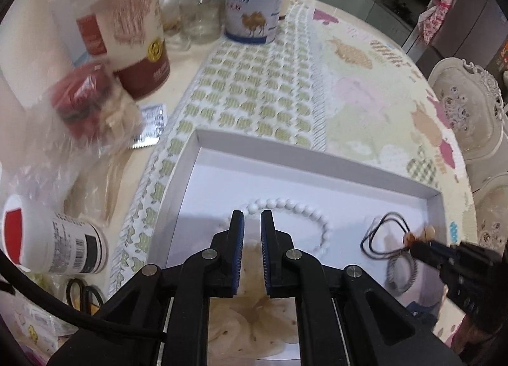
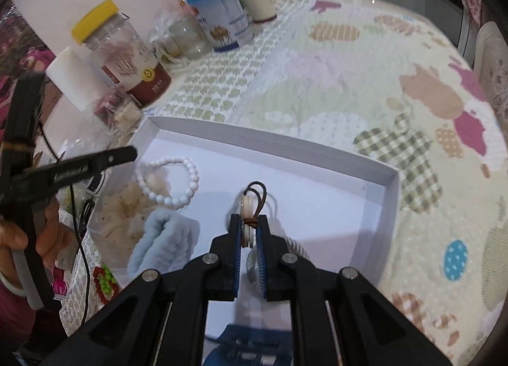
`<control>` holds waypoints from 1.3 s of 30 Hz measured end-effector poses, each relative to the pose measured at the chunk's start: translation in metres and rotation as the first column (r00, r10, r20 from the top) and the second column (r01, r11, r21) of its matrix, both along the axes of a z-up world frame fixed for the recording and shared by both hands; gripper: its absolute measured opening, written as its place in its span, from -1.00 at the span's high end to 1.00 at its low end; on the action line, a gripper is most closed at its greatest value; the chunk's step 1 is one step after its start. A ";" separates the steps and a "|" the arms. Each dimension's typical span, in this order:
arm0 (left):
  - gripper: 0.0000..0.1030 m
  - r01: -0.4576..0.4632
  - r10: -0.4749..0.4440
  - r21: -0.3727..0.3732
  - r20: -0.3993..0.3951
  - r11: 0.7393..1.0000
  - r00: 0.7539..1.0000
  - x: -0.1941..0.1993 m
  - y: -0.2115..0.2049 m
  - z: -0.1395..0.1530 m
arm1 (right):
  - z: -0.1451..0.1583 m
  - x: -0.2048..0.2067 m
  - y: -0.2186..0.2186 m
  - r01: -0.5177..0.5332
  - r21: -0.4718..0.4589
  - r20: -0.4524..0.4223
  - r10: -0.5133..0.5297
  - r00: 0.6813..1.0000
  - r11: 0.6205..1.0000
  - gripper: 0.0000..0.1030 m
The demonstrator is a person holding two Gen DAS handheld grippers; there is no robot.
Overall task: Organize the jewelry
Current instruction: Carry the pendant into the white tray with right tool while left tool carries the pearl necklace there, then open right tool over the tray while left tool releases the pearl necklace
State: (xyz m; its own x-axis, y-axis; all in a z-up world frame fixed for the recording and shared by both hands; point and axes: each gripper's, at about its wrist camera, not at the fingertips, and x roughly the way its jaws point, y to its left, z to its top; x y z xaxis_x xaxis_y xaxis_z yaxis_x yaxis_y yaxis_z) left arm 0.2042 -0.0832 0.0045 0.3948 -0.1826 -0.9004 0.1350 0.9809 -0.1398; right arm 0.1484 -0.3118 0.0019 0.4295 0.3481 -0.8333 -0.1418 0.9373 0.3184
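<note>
Right tool (image 2: 249, 229) pinches a corded pendant (image 2: 247, 207) low over the white tray (image 2: 389, 188). Left tool (image 1: 252, 223) is pressed together on nothing, above the bead bracelet (image 1: 312, 213) already lying in the tray. A red-green bracelet (image 2: 104, 280) waits on the bench, so I'd say partway.

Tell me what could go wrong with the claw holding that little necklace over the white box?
1. The right claw pinches only the pale pendant, so it might slip out and drop.
2. Its dark cord hangs in loops and could snag or tangle on the grey braided ring lying under it in the white box.
3. The white bead bracelet lies close to the empty left claw, which could bump it.
</note>
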 end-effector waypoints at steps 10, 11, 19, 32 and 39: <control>0.32 -0.005 0.005 -0.049 -0.019 0.999 1.000 -0.004 0.002 -0.012 | -0.031 0.026 -0.003 -0.007 -0.048 -0.072 0.004 0.997 0.999 0.39; 0.30 -0.004 0.004 -0.045 -0.015 0.999 1.000 -0.006 0.001 -0.011 | -0.032 0.026 -0.005 0.000 -0.046 -0.074 -0.004 0.997 0.999 0.27; 0.26 -0.028 0.030 -0.081 0.024 0.996 0.999 -0.031 0.004 0.017 | -0.005 -0.007 -0.025 0.070 -0.029 0.002 -0.070 0.998 0.997 0.15; 0.26 0.063 -0.064 -0.040 -0.045 0.997 0.997 -0.109 -0.014 0.021 | 0.040 -0.129 -0.021 0.226 -0.060 0.156 -0.215 0.964 0.972 -0.15; 0.22 0.130 -0.133 -0.061 -0.040 0.990 0.990 -0.129 -0.039 0.035 | 0.029 -0.177 -0.042 0.328 -0.056 0.140 -0.318 0.938 0.943 -0.16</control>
